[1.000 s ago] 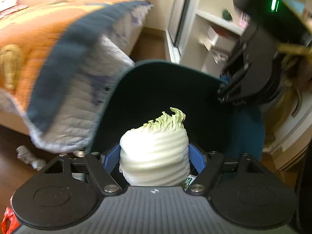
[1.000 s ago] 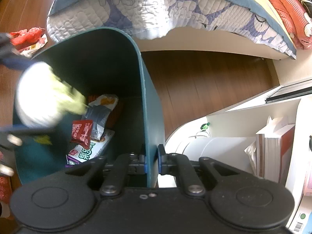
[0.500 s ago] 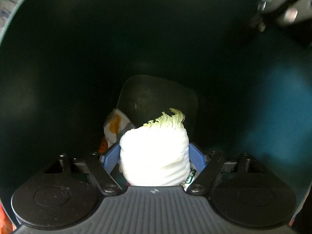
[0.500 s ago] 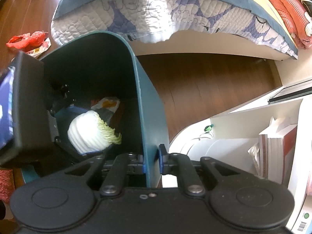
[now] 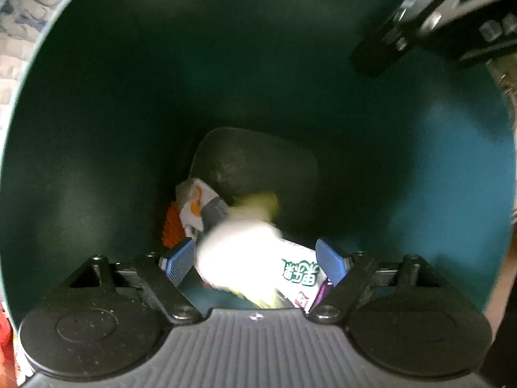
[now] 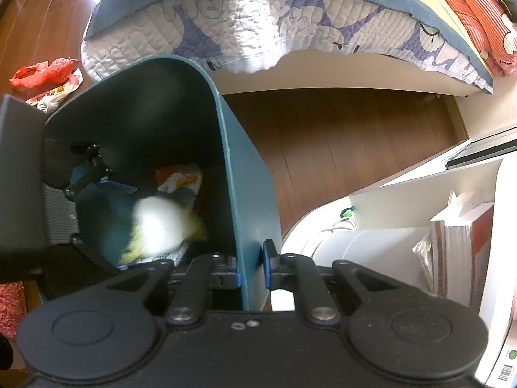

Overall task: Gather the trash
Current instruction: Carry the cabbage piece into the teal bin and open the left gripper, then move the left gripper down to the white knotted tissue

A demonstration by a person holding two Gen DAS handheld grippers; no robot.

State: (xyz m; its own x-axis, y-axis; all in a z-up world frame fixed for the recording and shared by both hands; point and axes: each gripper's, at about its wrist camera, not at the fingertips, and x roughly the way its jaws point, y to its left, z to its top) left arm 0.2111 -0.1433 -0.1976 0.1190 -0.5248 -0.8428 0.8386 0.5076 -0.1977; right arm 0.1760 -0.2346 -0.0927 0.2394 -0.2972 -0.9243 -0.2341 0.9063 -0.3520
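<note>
Inside teal bin [image 5: 97, 129], left gripper [image 5: 257, 260] jaws opening, cabbage [image 5: 239, 255] loose.

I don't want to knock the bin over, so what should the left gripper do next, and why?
Probably lift the left gripper straight up out of the bin. Its jaws are opening and the cabbage piece is blurred, apparently dropping clear of the pads onto the wrappers below. The right gripper is clamped on the bin's wall.
</note>
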